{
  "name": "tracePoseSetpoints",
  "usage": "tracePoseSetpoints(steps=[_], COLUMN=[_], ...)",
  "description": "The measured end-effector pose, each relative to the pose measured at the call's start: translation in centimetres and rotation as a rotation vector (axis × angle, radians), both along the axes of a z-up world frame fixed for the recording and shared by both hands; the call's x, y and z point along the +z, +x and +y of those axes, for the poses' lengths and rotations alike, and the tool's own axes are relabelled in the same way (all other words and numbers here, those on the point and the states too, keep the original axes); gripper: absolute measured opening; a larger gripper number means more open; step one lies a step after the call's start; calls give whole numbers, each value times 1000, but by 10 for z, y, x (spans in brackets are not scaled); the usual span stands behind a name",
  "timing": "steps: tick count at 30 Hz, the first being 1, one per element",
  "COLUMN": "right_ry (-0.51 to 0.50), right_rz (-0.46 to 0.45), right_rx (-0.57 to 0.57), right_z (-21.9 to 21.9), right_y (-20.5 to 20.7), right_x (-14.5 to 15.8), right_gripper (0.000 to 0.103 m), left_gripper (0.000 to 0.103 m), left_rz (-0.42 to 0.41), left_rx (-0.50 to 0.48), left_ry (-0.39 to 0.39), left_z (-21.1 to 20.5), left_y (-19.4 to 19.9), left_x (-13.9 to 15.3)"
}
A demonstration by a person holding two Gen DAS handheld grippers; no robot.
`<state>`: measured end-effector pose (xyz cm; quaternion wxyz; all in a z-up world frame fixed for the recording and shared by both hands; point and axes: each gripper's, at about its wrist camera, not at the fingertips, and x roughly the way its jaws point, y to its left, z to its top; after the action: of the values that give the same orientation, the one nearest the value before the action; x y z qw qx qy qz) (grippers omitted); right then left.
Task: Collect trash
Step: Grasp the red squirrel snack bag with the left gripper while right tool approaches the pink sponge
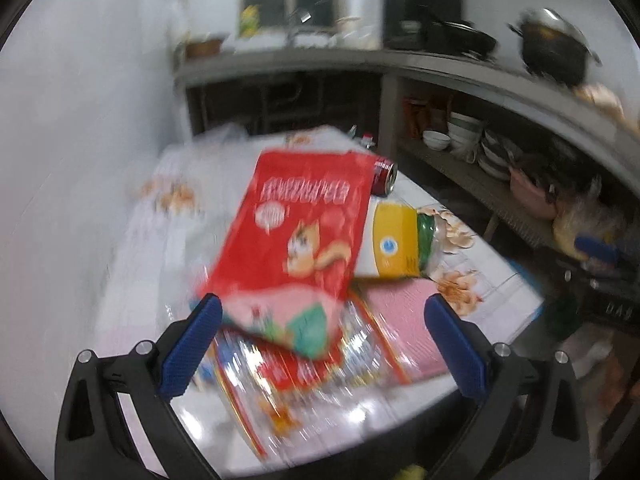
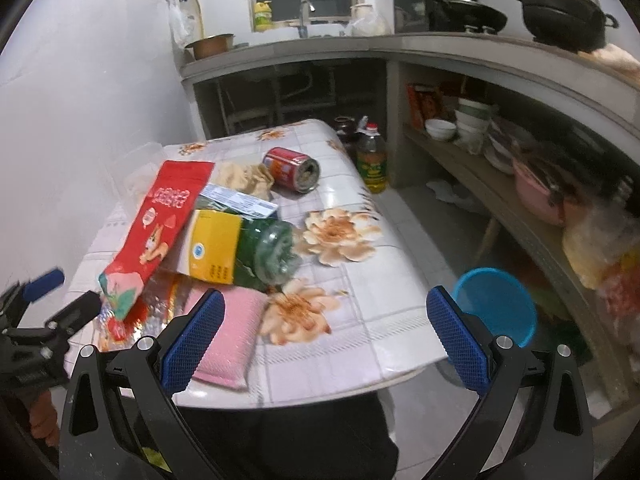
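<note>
Dim kitchen, seemingly concrete counter (image 2: 460, 46).

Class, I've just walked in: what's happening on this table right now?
A person with two handheld grippers is clearing trash off a flowered table. The left gripper is open, its fingers on either side of the lower end of a red snack bag that lies over a plastic bottle. The right gripper hovers open and empty above a pink sponge. A red can lies untouched farther back.

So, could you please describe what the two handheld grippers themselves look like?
Both the left gripper and right gripper share one design: matte black angular frames with cut-out slots, silver round bolts at the joints, and two long fingers faced with blue cross-hatched pads. No cables or sleeves show.
</note>
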<state>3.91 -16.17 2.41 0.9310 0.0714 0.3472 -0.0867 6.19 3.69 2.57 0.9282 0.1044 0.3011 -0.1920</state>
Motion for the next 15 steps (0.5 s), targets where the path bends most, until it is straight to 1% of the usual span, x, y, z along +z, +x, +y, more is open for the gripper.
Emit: tracePoseSetpoints(steps=[1, 3, 4, 7, 10, 15], right_ry=[1, 1, 0, 2, 1, 15], right_rz=[4, 19, 24, 37, 48, 67], right_rx=[4, 13, 16, 19, 11, -1], right_z=[1, 3, 3, 2, -2, -8], right_y=[2, 10, 14, 23, 30, 41], right_x=[-1, -1, -1, -1, -2, -5], right_gripper=[97, 97, 97, 97, 97, 97], left_gripper=[99, 99, 99, 99, 94, 83], left_rz=[-26, -51, -50, -20, -17, 27], left_rx=[-13, -25, -27, -49, -81, -103], left_ry=[31, 96, 128, 192, 274, 368], left_z=[-4, -13, -18, -28, -39, -53], left_y=[2, 10, 17, 38, 51, 67], left_x=[0, -3, -6, -15, -25, -42])
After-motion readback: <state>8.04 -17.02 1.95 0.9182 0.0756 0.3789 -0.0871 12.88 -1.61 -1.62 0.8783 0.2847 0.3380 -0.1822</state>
